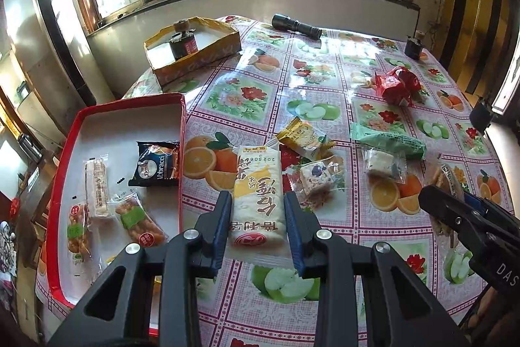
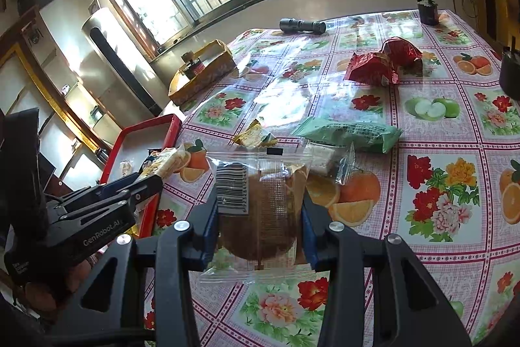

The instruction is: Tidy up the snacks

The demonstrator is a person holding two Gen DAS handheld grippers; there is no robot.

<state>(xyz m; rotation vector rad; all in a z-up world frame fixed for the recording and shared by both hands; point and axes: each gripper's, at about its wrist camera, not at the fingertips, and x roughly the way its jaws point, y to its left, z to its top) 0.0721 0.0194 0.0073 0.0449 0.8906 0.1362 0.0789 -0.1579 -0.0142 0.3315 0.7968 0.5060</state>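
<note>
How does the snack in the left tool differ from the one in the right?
The white packet in the left tool is long, opaque and printed. The clear packet in the right tool is wider, see-through, and shows a brown cake and a barcode. Both are sealed and gripped at the sides.

White snack pack, clear-wrapped brown cake

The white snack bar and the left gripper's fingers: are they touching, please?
Touching: the left wrist view shows both fingers pressed against the white snack bar.
</note>
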